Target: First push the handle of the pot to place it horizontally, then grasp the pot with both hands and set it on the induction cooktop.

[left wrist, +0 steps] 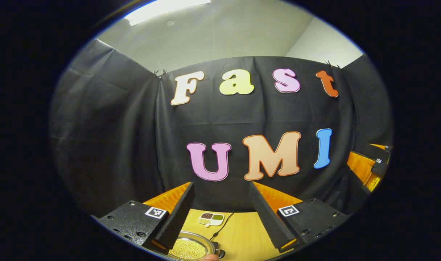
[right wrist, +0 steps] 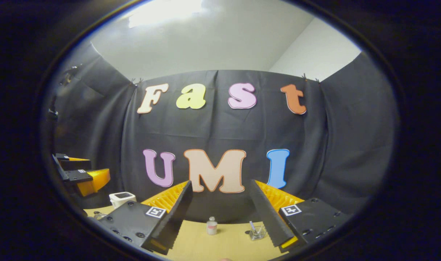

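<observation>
Pot (left wrist: pixel 190 249), round, metal-rimmed and filled with small yellow grains, lies at the bottom edge of the left gripper view, low between our left gripper (left wrist: pixel 222 203) fingers and nearer the left one, untouched; those fingers stand spread wide with nothing between them. Behind the pot we see a small divided dish (left wrist: pixel 210 218) and a black cable (left wrist: pixel 224 224) on the yellow wooden table (left wrist: pixel 242 235). In the right gripper view, our right gripper (right wrist: pixel 220 201) is likewise spread and empty; a white box (right wrist: pixel 122 198), a small bottle (right wrist: pixel 211 226) and a clear glass cup (right wrist: pixel 257 232) rest on the table, against the black cloth wall (right wrist: pixel 224 127).
</observation>
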The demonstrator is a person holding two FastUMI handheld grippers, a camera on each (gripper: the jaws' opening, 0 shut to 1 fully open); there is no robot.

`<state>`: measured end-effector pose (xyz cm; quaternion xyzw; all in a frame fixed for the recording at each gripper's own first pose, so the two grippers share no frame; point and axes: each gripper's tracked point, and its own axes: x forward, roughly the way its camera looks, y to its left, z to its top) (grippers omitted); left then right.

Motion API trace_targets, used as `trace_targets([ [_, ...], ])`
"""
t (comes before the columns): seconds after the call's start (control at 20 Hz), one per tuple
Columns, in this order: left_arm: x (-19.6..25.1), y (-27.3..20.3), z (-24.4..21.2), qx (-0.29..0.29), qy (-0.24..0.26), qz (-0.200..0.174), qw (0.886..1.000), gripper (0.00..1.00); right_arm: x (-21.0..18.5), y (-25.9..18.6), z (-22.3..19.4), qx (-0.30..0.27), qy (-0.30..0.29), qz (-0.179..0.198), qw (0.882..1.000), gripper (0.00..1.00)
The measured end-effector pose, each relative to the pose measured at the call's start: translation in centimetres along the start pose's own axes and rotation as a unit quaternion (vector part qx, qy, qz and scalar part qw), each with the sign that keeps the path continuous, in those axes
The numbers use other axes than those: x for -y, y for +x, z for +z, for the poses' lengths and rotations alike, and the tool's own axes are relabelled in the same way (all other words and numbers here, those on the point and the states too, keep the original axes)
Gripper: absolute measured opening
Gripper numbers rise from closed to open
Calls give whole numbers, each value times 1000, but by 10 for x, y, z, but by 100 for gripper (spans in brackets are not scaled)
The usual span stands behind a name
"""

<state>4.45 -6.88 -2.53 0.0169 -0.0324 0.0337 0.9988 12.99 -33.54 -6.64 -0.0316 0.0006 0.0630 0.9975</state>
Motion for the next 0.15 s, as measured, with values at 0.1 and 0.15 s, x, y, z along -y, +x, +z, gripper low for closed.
trace_targets([
  [0.1, 7, -1, 3, 3, 3, -1, 1000, 96, 9, 2, -1, 1, -3, -3, 1000, 99],
  [0.15, 8, -2, 5, 6, 5, 0, 1000, 99, 12, 1, 2, 3, -3, -4, 1000, 99],
])
